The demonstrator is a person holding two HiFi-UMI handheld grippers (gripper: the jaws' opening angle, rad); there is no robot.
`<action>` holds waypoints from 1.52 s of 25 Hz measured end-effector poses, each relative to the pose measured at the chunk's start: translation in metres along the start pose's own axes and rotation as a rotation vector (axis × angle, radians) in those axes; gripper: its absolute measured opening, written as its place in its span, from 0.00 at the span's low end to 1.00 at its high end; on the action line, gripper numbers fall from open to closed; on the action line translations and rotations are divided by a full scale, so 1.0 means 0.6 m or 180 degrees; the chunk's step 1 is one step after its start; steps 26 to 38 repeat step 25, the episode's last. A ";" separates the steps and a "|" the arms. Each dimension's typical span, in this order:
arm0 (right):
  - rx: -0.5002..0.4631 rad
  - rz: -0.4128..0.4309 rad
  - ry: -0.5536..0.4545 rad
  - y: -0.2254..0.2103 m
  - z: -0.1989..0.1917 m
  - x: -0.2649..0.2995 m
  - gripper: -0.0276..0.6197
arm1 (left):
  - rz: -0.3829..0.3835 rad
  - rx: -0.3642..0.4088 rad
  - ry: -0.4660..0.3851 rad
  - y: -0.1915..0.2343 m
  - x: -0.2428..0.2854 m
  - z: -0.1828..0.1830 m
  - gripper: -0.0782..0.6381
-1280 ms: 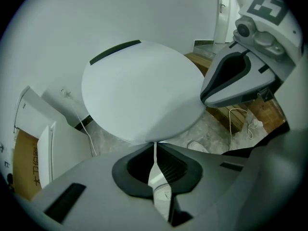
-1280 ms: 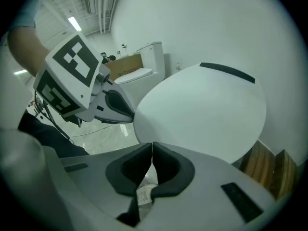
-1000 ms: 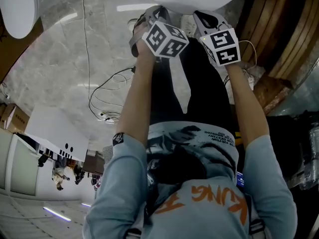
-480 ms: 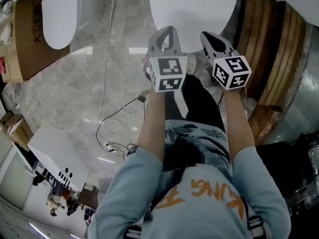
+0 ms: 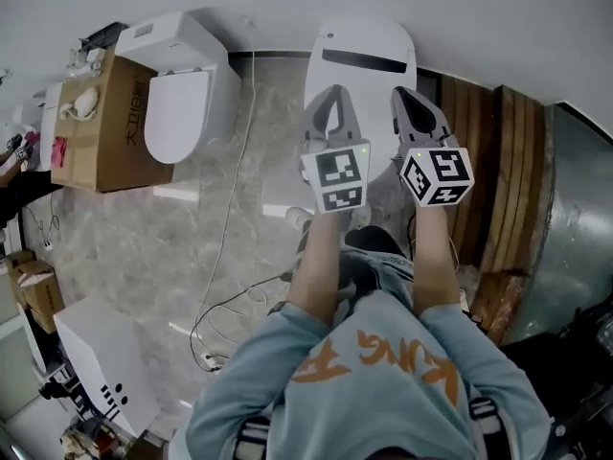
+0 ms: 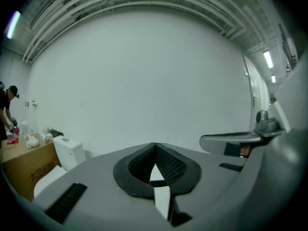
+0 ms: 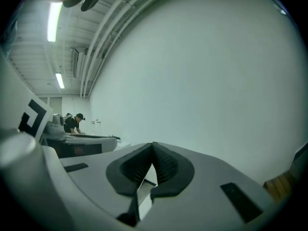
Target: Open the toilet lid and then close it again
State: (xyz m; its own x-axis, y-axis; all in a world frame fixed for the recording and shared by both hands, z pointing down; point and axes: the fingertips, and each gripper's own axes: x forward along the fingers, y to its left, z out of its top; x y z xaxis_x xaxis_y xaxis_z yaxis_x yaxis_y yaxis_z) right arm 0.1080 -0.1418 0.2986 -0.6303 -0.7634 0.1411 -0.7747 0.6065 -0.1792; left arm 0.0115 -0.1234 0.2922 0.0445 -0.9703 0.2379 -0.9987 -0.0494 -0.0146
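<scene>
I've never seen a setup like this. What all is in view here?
toilet: one, white, straight ahead at the wall
second toilet: one, white, to its left
cardboard box: one, brown, left of the second toilet
wooden planks: several, brown, right of the toilet
cables: a few, thin, on the grey marble floor
bystander: one, dark clothes, far left
arms: two, pale blue sleeves, stretched forward
left gripper: one, grey, fingers shut, empty
right gripper: one, grey, fingers shut, empty

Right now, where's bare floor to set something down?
Bare: marble floor below the cardboard box, left of the cable. The strip between the toilet by the box and the toilet ahead is narrow, cable through it. Crowded: wooden planks right of the toilet ahead.
</scene>
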 end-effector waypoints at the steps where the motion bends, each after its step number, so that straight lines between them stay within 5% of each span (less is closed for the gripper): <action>1: -0.0094 -0.0015 -0.0119 0.000 0.036 -0.004 0.06 | -0.0013 0.0075 -0.0098 -0.010 -0.003 0.032 0.15; 5: -0.0391 0.0020 -0.0461 0.007 0.149 -0.020 0.06 | 0.0041 0.0279 -0.0551 -0.031 -0.021 0.138 0.15; 11: -0.0626 0.0119 -0.0603 0.033 0.200 -0.014 0.06 | 0.0188 0.0389 -0.0910 0.008 -0.045 0.205 0.15; 23: -0.0748 0.0330 -0.0663 0.080 0.221 0.021 0.06 | 0.0521 0.0384 -0.0937 0.096 -0.070 0.214 0.15; 38: -0.0759 0.0348 -0.0649 0.086 0.220 0.021 0.06 | 0.0543 0.0386 -0.0929 0.100 -0.075 0.212 0.15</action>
